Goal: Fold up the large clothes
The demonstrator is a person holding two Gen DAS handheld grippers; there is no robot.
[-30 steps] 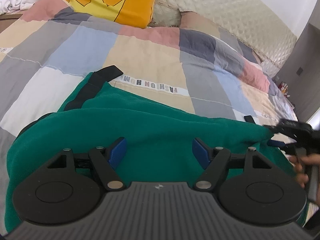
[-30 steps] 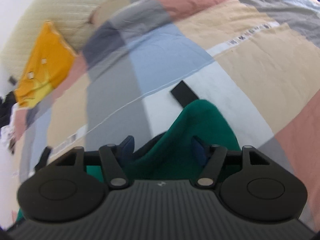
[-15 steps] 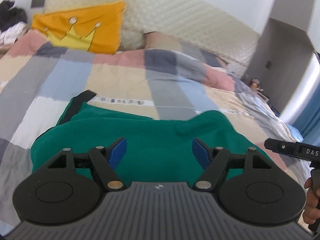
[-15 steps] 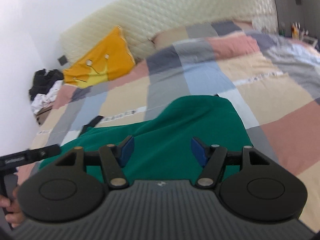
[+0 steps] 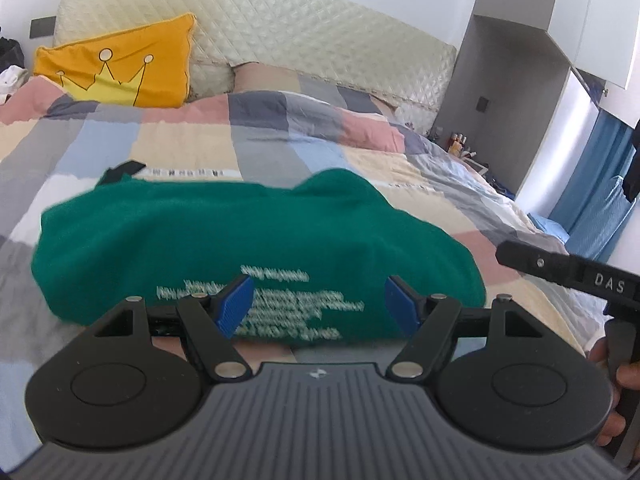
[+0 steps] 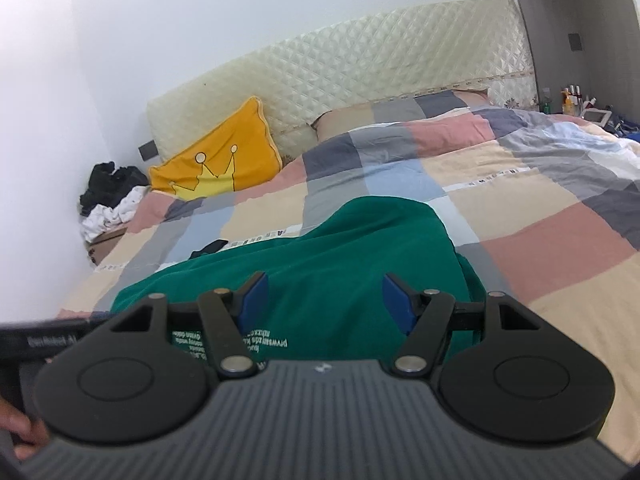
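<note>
**Grippers clear of folded green top, both empty**

Left gripper [image 5: 318,304] & right gripper [image 6: 322,302]: jaws spread wide on both, nothing between the blue pads, no cloth pinched. Green cloth shows behind the gaps only. Neither looks to be touching it; contact under the gripper bodies can't be fully ruled out.

Largest first: bed w/ patchwork duvet [image 5: 192,148] fills both views, quilted headboard [image 5: 280,28] behind. Green garment [image 5: 224,240] lies on the duvet near the front edge of the bed, just ahead of both grippers, bunched into a wide low bundle w/ rounded top edge. White printed text [image 5: 276,304] faces up on the near side. Black trim piece [image 5: 122,170] sticks out at its far left corner. Yellow crown cushion [image 6: 218,158] up by headboard, well apart from garment. Pile of dark & white clothes [image 6: 110,196] off the bed's far-left corner in the right wrist view. Right-hand tool handle [image 5: 576,276] at the right edge of the left wrist view; fingers on it partly visible.

Step (judgement): a fold looks laid down & let go, approx. mid-task; bundle is lumpy, not flat. Next prob. needs re-gripping an edge or end w/ both grippers, then another fold or smoothing. Which edge: can't tell.
</note>
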